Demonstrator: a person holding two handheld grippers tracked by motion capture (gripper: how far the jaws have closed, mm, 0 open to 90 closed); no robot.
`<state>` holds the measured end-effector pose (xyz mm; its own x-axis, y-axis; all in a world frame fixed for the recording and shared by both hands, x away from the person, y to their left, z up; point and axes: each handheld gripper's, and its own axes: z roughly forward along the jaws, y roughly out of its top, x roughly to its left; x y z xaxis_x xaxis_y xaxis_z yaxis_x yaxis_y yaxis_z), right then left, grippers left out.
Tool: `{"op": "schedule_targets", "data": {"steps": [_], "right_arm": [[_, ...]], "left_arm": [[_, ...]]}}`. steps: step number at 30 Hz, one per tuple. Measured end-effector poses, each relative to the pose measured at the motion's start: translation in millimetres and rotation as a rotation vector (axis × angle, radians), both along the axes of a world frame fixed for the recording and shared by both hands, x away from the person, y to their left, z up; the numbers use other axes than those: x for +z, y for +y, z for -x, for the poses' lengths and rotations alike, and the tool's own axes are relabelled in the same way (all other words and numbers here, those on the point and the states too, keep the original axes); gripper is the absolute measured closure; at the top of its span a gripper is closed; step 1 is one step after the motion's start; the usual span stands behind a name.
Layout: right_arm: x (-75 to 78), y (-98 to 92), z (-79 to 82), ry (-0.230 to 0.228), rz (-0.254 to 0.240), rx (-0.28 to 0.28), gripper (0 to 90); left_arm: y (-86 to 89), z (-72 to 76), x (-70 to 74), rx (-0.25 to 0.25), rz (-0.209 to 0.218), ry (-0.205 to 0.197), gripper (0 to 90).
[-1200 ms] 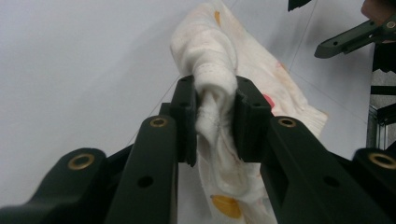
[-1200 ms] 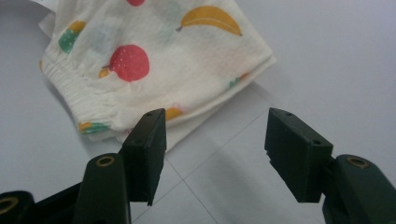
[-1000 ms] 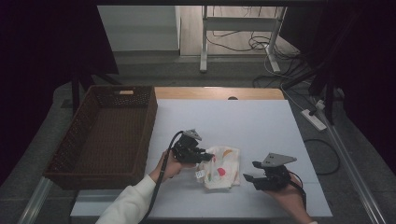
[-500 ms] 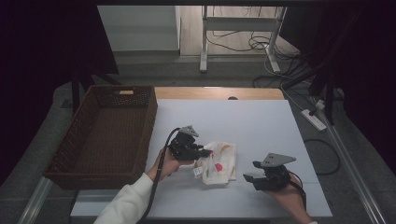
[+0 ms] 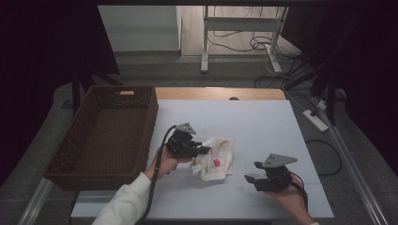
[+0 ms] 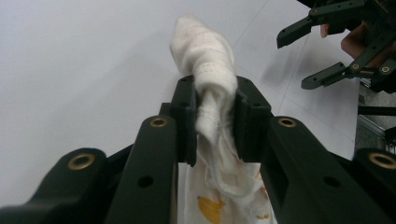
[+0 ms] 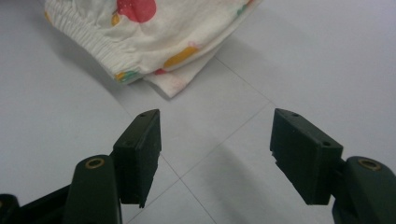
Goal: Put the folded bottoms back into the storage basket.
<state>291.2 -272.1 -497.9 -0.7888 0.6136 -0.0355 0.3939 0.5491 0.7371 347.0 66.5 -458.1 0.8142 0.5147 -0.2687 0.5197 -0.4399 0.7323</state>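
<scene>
White tabletop (image 5: 263,126) forms the work surface, with dark floor and cables beyond it. Nearest the person, the right gripper (image 5: 255,180) is seen well to the right of the small white printed cloth garment with red and yellow motifs (image 5: 217,158); its jaws have just been opening, nothing lies between them, and a clear gap of bare table separates them from the garment's corner (image 7: 177,84), whereas a second earlier that gripper sat just beside the garment. A release on that side is therefore judged complete. At the garment's left edge, the left gripper (image 6: 215,119) is clamped narrowly on a bunched fold of the fabric, which is lifted slightly there and has been drawn a little leftward. Farther left of the garment, the brown woven rectangular basket (image 5: 70,150) stands as the likely destination.
</scene>
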Motion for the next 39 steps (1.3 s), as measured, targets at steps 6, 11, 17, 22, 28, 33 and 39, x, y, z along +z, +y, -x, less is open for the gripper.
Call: {"op": "schedule_targets", "data": {"steps": [6,11,17,22,28,33,39], "right_arm": [[-0.5,0.1,-0.2,0.006,0.003,-0.002,33.6],[-1.0,0.3,-0.5,0.009,0.006,-0.002,33.4],[-1.5,0.5,-0.7,0.013,0.008,0.000,33.3],[-1.7,0.5,-0.9,0.015,0.011,0.000,33.3],[-2.1,0.8,-1.0,0.017,0.012,0.001,33.2],[-2.2,0.8,-1.1,0.018,0.013,0.001,33.2],[-2.3,0.7,-1.2,0.019,0.017,0.001,33.1]], "left_arm": [[3.5,-0.3,3.4,0.008,0.011,-0.007,73.6],[6.5,-0.2,6.2,0.015,0.017,-0.015,73.7],[10.2,-0.2,10.1,0.022,0.026,-0.023,73.7],[14.5,-0.3,14.2,0.032,0.037,-0.032,73.7],[20.0,-0.3,19.1,0.044,0.051,-0.042,73.7],[22.9,0.2,22.4,0.052,0.059,-0.050,73.8],[26.5,0.6,26.3,0.057,0.066,-0.059,73.7]]}}
